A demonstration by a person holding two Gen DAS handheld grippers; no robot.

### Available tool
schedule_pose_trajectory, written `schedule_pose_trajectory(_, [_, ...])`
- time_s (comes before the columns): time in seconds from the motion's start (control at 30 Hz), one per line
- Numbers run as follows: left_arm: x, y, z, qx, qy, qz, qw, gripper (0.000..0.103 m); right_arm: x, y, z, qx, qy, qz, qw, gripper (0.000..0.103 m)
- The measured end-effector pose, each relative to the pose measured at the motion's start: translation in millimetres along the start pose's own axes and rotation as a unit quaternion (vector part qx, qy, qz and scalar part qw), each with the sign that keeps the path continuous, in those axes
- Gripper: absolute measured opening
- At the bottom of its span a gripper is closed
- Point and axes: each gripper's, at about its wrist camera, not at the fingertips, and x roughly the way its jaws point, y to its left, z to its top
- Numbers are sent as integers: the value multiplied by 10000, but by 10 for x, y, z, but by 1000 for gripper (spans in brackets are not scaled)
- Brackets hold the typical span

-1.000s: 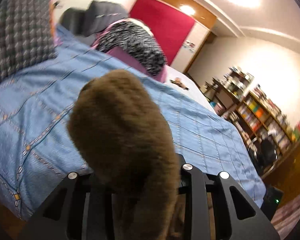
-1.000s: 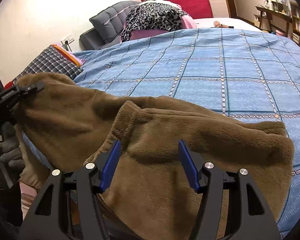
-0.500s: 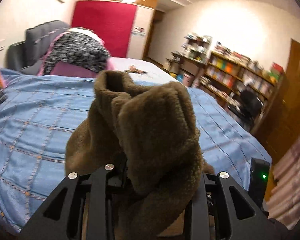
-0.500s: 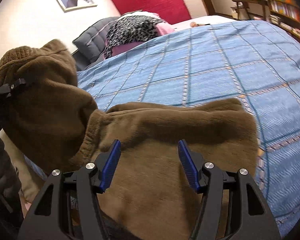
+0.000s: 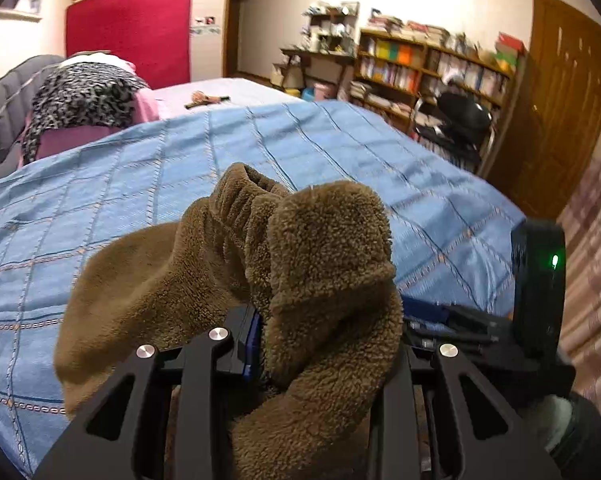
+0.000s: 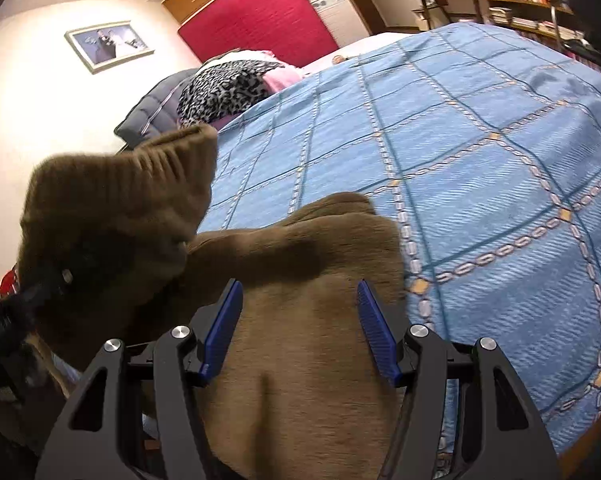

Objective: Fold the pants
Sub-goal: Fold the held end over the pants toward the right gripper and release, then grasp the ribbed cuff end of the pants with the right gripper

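— Where are the pants found?

— At the near edge of the bed, on the blue checked bedspread. In the left wrist view a bunched fold of brown fleece is raised in the centre of the picture, with a ribbed elastic band showing at about 11 o'clock of the bunch. A flatter part is spread toward 9 o'clock on the bedspread.

— How is the left gripper seen?

— Clenched on the pants: the fleece is wedged between its two fingers and spills over the right one, which is mostly hidden.

— And the right gripper?

— Its blue pads are held apart, with fleece filling the gap between them. Whether the cloth is pressed by the pads cannot be told. The left gripper's raised bunch is seen at 9 o'clock in that view.

— What is seen further out?

— A leopard-print cloth over pink bedding is seen at 11 o'clock, against a grey headboard. A red panel is seen at 12 o'clock, bookshelves at 1 o'clock, a wooden door at 2 o'clock. A framed picture is hung on the wall in the right wrist view.
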Motion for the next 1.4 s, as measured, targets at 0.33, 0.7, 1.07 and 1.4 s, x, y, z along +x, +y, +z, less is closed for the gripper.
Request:
schedule_pose_trajectory(0.33, [264, -308, -110, 394, 461, -544, 9967, 65, -148, -215, 37, 305, -189, -151, 9992, 61])
schedule_pose_trajectory(0.7, [-209, 253, -118, -286, 112, -645, 9974, 65, -290, 135, 85, -18, -85, 603, 9981, 61])
schedule_pose_trajectory(1.07, [-448, 938, -209, -1182, -177, -248, 9925, 65, 178, 470, 139, -316, 599, 981, 9929, 40])
schedule_pose_trajectory(1.4, [-409, 1131, -258, -1340, -87, -177, 9908, 65, -390, 396, 120, -70, 678, 1575, 9852, 25])
